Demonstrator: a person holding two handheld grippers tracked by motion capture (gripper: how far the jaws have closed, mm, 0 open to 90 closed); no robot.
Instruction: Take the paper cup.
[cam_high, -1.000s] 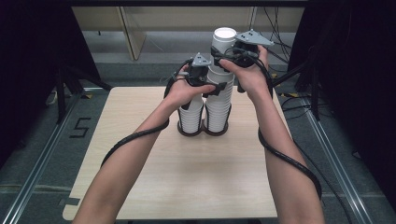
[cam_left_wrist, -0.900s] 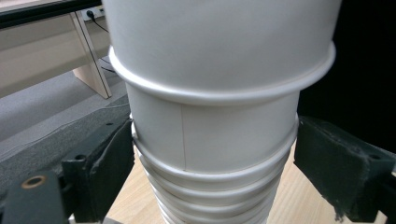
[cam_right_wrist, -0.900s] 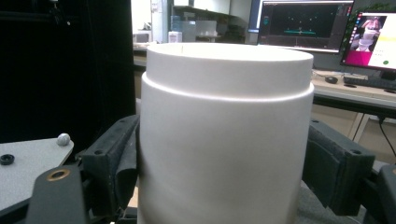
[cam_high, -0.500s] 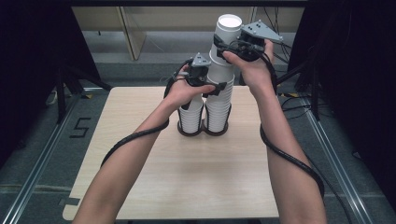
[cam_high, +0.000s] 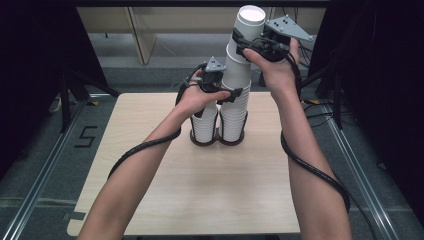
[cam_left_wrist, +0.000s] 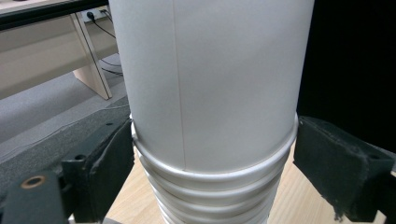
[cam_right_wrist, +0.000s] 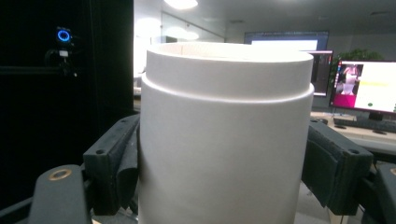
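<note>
The right gripper (cam_high: 243, 46) has its fingers (cam_right_wrist: 116, 163) closed on the sides of the top cups (cam_high: 245, 35), a small nested bunch of white paper cups held high above the desk (cam_high: 150, 125), with the rim of the uppermost cup just above the pads. The left gripper (cam_high: 227, 95) sits lower, its fingers (cam_left_wrist: 105, 163) clamped on the right stack (cam_high: 234, 112) just under a rolled rim, holding down the cups beneath them. Beside those fingers, touching the held stack, stands the shorter left stack (cam_high: 205, 127); both rest in a dark twin holder (cam_high: 217, 140). The likeliest trouble is that the lifted bunch is not yet free: between the two pairs of fingers the cups look tilted and partly nested, so friction could drag extra cups up past the left pads, or a sideways pull could lever the whole column over and knock its neighbour out of the holder. A hard squeeze from either side could also dent the thin paper walls, locking the cups together more tightly. If the right pads slip on the smooth wall, the bunch could drop back crooked or tumble off the desk. A straight upward pull looks the safest.
</note>
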